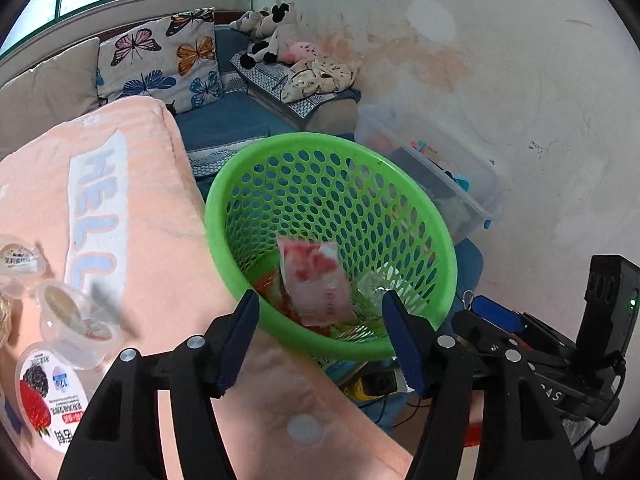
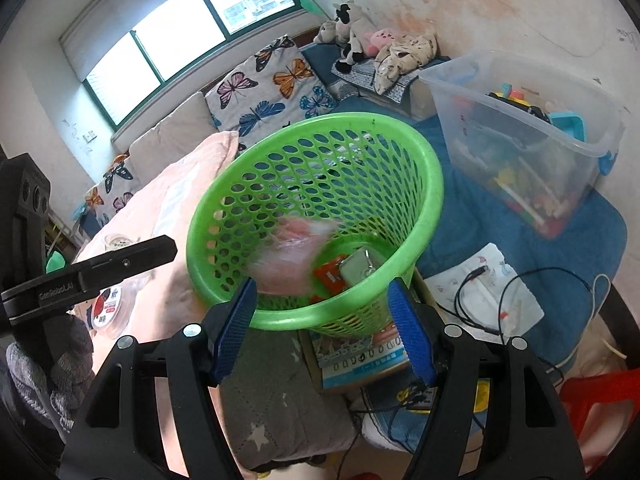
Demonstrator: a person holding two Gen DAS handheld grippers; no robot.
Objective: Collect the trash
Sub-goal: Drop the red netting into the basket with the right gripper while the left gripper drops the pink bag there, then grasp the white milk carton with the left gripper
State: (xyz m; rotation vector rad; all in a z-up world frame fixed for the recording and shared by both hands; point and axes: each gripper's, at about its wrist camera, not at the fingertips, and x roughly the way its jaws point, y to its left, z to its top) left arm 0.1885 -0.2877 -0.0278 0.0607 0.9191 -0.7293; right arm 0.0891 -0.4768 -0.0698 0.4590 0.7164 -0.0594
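Note:
A green mesh basket [image 1: 248, 184] [image 2: 434, 184] stands beside the pink blanket [image 1: 152, 240]. My left gripper [image 1: 320, 298] is open above the basket's near rim. A pink-and-white wrapper [image 1: 316, 276] [image 2: 288, 256] sits loose inside the basket, blurred, touching neither pad. Under it lie an orange packet [image 2: 330, 274] and a silvery packet [image 2: 358, 268]. My right gripper [image 2: 320, 304] is open, its fingers either side of the basket's near rim, gripping nothing. Clear jelly cups [image 1: 72, 316] and a berry-lidded cup [image 1: 40, 396] lie on the blanket.
A clear plastic bin of toys [image 2: 520, 128] stands right of the basket on a blue mat [image 2: 480, 216]. Black cables [image 2: 500, 292] and a printed box [image 2: 360, 360] lie below the basket. A butterfly cushion [image 1: 160, 60] and plush toys [image 1: 268, 28] are behind.

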